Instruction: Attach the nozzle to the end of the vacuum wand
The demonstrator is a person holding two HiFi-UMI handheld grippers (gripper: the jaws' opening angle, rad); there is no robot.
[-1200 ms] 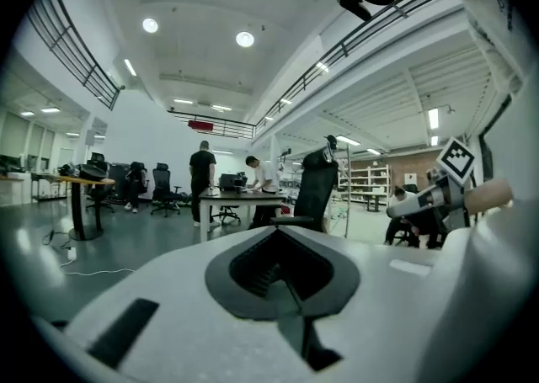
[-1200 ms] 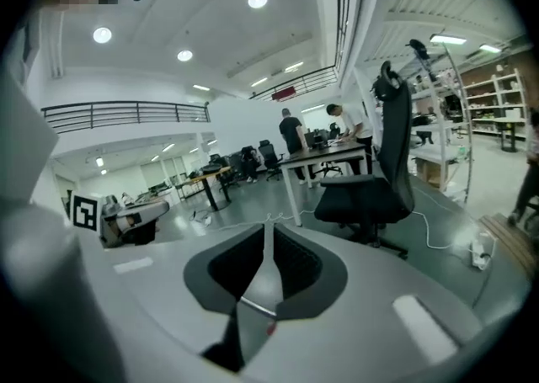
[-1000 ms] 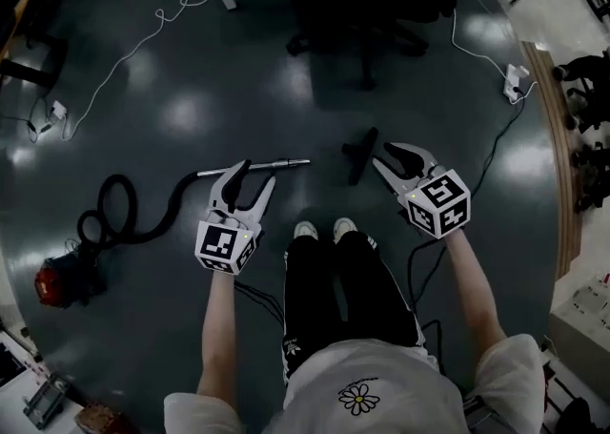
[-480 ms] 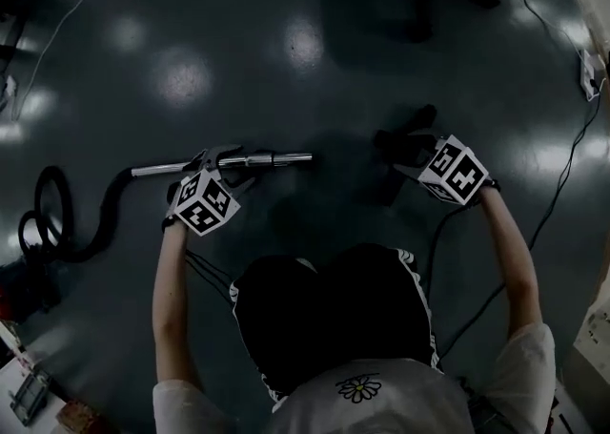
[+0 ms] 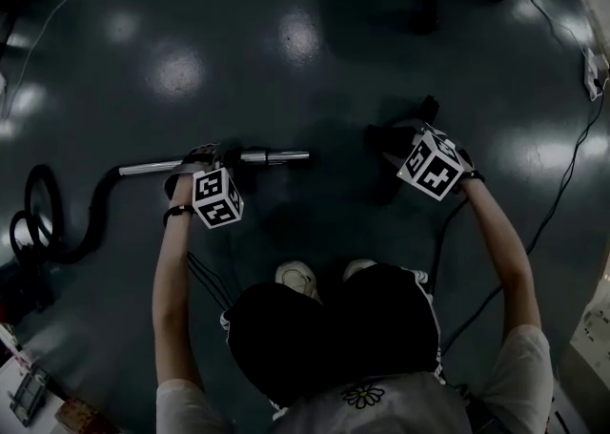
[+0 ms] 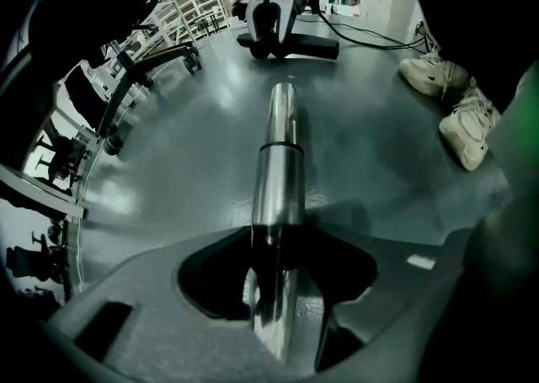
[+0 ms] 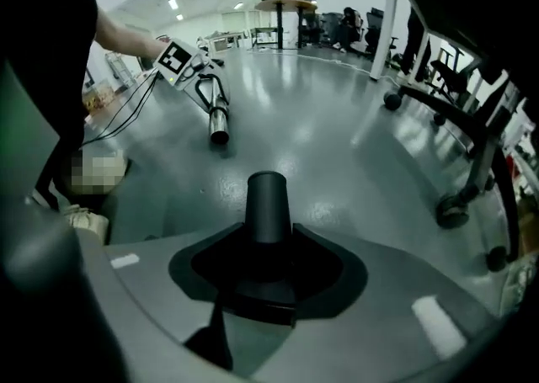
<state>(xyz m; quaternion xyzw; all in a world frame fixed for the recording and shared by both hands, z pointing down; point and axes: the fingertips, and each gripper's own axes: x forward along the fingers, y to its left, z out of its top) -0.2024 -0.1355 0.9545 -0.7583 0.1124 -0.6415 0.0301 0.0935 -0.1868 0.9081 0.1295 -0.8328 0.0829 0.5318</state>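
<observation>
- The left tool (image 5: 203, 157) and the right tool (image 5: 408, 141) were held above the floor (image 5: 305, 60) a second ago. They are now brought down onto the two parts, and the person is crouched low over them.
- The left tool's jaws have just been closing. The wand (image 6: 282, 146) is seen running between them and is clamped on its shaft, back from the open end.
- The right tool's jaws have just been closing too. The nozzle (image 7: 268, 204) is gripped at its body, with the round neck left sticking out ahead of the jaws.
- Both parts are judged secured, so the pick-up step is taken as done and the joining is not yet begun.
- The wand end and the nozzle are kept well apart on the floor in front of the person's feet. The nozzle neck is already aimed roughly toward the wand's open end.
- Whether either part is lifted clear of the floor cannot be told.
- The wand is read as polished metal tube: straight, round and mirror-bright, with a stepped collar near the tip.
- The nozzle is read as matte black plastic, with a tapered hollow neck above a wider flared base.
- A black ribbed hose (image 5: 91, 217) is joined to the wand's far end and curled in loops.
- The floor is smooth, dark and glossy, with lamp glare spots.
</observation>
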